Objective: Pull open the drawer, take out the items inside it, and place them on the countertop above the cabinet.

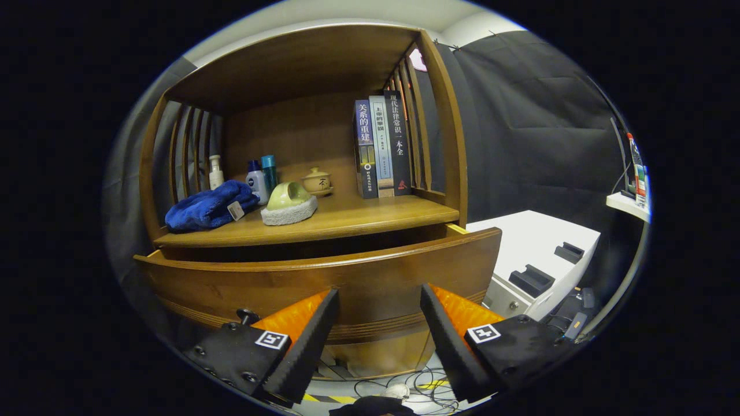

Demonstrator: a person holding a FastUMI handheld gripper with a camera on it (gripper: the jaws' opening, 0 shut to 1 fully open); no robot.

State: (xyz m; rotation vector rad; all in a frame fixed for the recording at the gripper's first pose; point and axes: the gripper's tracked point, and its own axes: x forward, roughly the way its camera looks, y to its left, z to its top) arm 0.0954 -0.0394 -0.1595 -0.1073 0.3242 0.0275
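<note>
Wooden cabinet [300,75], countertop [358,219] at twelve o'clock from the gripper [378,300]. Drawer [324,277]: pulled partly out just ahead of the fingers; interior hidden behind its front. Gripper: fingers spread, gripping nothing, level with the drawer front, probably clear of the handle. On countertop: blue towel [208,207] at eleven o'clock, green cup on white cloth [289,202], bottles [257,179], books [381,147], likely set there from the drawer.

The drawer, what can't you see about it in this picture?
- Inside of the drawer: hidden by its own tall front panel, gripper view.
- Drawer handle: none can be made out on the front.
- Labels on the bottles: too small.
- The gripper is open, holding nothing.
</note>
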